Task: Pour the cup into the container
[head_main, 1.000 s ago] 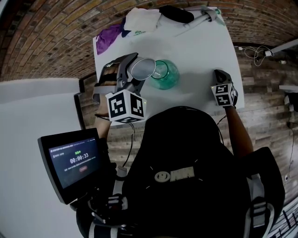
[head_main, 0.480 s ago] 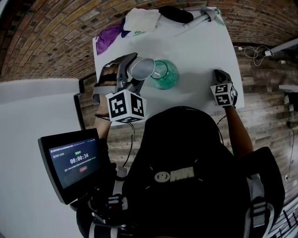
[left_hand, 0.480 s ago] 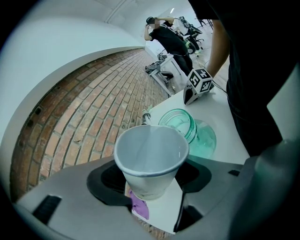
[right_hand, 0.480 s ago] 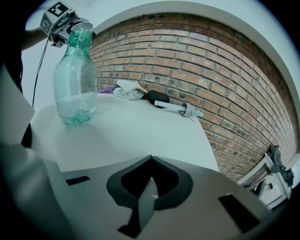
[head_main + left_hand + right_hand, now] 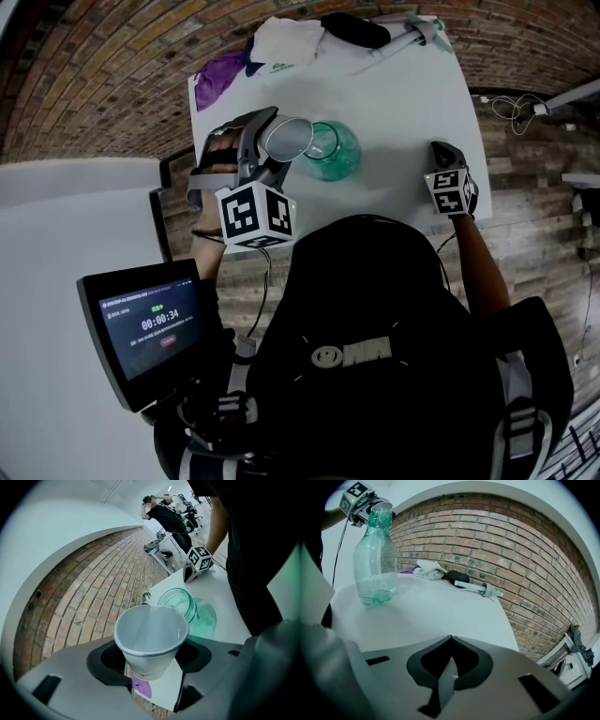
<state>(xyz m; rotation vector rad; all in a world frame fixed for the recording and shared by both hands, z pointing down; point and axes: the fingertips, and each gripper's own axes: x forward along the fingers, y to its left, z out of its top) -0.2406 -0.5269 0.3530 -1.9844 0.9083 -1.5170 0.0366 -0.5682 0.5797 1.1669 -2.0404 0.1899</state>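
Tongs on the left (image 5: 152, 662) grip a white paper cup (image 5: 150, 637) at about half opening. The cup is tilted, with its rim just beside the mouth of the green bottle (image 5: 330, 150). The tongs on the right (image 5: 449, 660) are fully closed and empty, well apart from the bottle, which stands on the white tabletop (image 5: 403, 103).

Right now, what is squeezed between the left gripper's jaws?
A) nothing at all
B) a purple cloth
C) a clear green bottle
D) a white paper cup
D: the jaws of the left gripper press on both sides of the white paper cup, held next to the mouth of the clear green bottle.
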